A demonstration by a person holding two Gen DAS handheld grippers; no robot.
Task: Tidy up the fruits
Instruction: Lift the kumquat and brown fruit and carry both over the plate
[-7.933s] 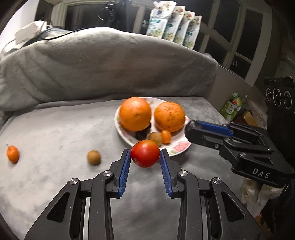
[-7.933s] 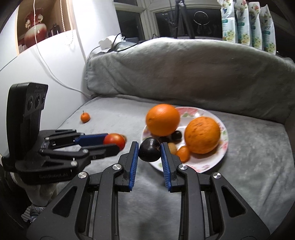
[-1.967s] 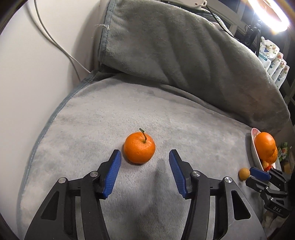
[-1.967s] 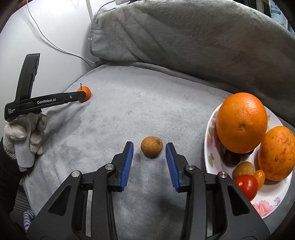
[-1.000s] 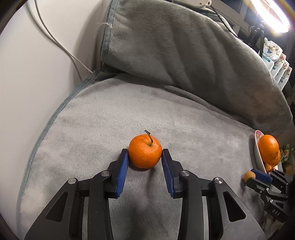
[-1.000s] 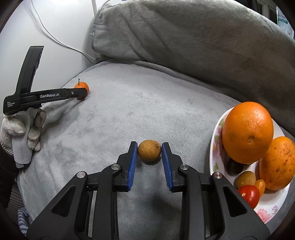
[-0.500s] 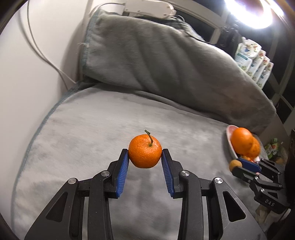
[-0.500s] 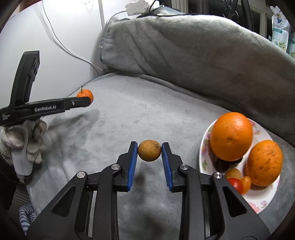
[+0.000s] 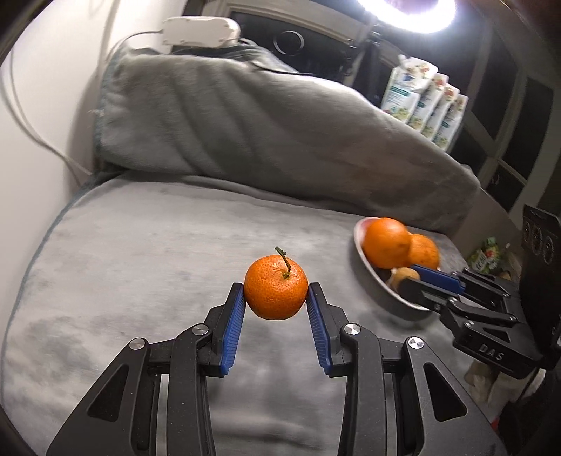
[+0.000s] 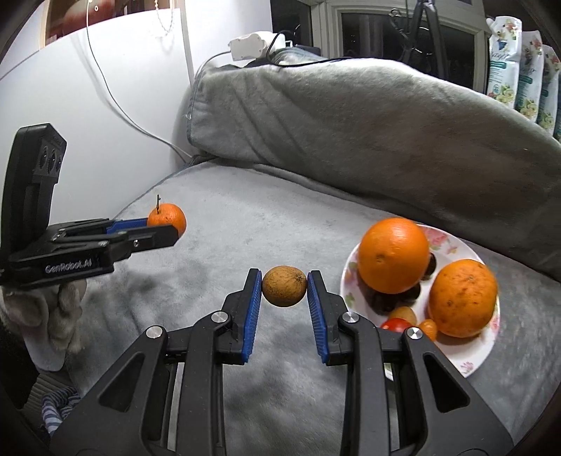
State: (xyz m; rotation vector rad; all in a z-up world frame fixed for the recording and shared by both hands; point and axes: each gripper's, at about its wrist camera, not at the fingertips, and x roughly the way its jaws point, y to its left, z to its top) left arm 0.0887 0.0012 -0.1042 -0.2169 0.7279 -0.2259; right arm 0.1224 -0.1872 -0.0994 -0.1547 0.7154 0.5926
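A ring light [image 9: 413, 14] glares white at the top of the left view, lighting a dim room. Soft shadows fall on the grey blanket [image 10: 217, 245]. Fisheye bending darkens the corners; the plate [image 9: 371, 270] and edges smear with motion blur.

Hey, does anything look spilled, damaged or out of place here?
Nothing stands out. The plate sits flat with its fruit on it, the tangerine and small brown fruit are each held cleanly, and nothing is spilled.
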